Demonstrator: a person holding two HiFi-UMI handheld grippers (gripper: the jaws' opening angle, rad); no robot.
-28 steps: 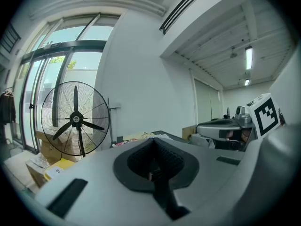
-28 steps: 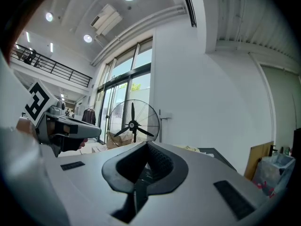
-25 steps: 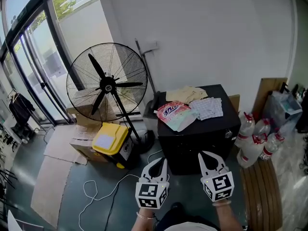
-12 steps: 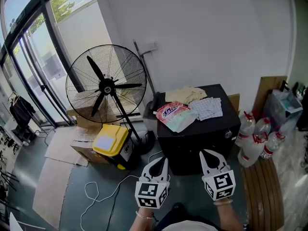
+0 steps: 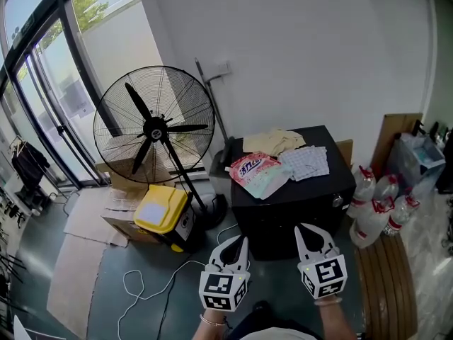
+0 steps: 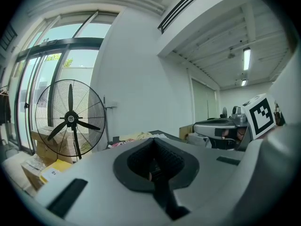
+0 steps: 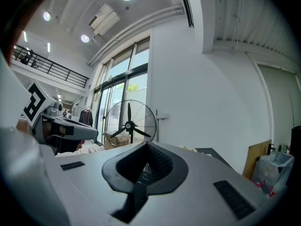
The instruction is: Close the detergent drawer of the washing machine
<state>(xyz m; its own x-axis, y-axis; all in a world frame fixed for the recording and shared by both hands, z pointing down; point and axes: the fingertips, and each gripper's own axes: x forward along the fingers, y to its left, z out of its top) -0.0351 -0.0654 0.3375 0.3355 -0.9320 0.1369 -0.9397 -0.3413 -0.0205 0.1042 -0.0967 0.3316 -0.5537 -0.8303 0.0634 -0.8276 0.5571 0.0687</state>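
Barely anything shifts since second ago: fan slides slightly left in head view (head turning, likely). left gripper and right gripper stay low before black cabinet, each shut tight, nothing between jaws. No progress readable for task: washing machine and its detergent drawer appear in no view, so drawer's position unknown. Cabinet's lower front hidden behind grippers; bottles at right hard to make out.
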